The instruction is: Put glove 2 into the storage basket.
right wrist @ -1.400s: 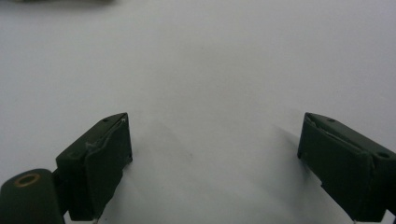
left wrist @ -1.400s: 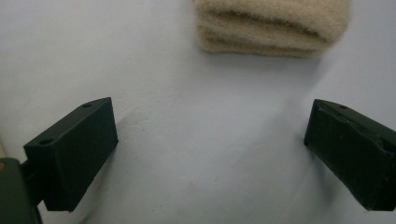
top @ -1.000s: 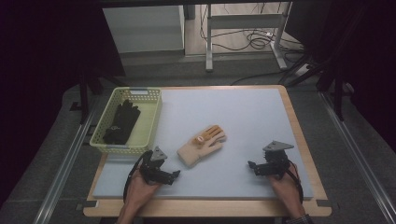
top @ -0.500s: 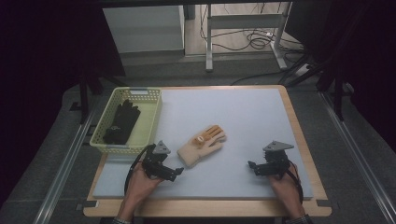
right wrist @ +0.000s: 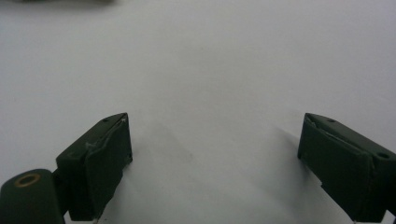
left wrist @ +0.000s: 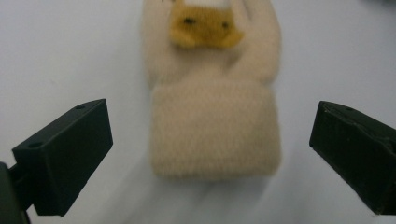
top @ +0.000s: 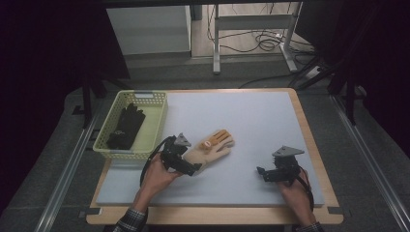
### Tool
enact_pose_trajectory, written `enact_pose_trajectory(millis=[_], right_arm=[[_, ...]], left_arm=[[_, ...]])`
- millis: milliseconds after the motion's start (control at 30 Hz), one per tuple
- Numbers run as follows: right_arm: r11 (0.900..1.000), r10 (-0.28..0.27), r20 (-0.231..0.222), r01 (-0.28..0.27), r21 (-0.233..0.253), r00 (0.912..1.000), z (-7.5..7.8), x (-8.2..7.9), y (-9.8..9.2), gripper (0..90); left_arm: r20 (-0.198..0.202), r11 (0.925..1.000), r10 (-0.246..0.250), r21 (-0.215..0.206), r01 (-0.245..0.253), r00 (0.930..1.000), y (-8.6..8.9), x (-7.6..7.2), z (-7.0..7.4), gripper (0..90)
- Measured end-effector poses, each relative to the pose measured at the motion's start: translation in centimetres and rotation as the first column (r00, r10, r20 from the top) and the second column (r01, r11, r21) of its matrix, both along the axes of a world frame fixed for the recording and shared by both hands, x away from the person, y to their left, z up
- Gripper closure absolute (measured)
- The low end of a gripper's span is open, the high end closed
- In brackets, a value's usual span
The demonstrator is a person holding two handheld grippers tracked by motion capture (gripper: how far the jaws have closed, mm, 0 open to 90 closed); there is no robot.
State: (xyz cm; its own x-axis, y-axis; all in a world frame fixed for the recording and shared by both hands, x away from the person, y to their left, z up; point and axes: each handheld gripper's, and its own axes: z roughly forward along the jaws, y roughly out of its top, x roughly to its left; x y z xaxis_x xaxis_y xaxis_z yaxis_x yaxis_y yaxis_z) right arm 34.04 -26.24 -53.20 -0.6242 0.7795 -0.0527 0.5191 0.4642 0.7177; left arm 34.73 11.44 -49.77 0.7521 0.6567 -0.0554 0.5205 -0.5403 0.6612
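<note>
A cream knitted glove (top: 209, 148) with orange finger stripes lies flat on the pale blue mat (top: 251, 125), fingers pointing up and right. My left gripper (top: 192, 168) is open at the glove's cuff (left wrist: 215, 133), one jaw on each side of it, not touching. In the left gripper view a yellow patch (left wrist: 204, 24) shows on the glove farther off. A black glove (top: 125, 126) lies in the pale green basket (top: 160, 126) at the mat's left edge. My right gripper (top: 261, 174) rests open near the front right of the mat, with bare mat (right wrist: 215, 93) between its jaws.
The wooden table edge (top: 319, 145) frames the mat. Beyond the table stand a white cabinet (top: 147, 29) and a metal frame with cables (top: 261, 41) on the floor.
My left gripper has moved right and forward, from beside the basket's front corner up to the cream glove's cuff. The right gripper has stayed in place.
</note>
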Motion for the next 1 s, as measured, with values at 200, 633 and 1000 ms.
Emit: enact_pose_trajectory(millis=[200,633,1000], right_arm=[[1.0,0.0,0.0,0.0,0.001,1.0,0.0,0.0,0.0,9.5],[1.0,0.0,0.0,0.0,0.001,1.0,0.0,0.0,0.0,9.6],[1.0,0.001,0.0,-0.001,0.001,1.0,0.0,0.0,0.0,9.6]], left_arm=[[-0.009,0.9995,-0.019,0.024,0.019,0.9998,-1.8,1.6,0.2,0.0],[-0.042,0.9959,-0.049,0.074,0.052,0.9979,-5.2,4.8,-1.5,0.0],[-0.072,0.9846,-0.082,0.149,0.092,0.994,-6.8,5.8,-2.8,0.0]])
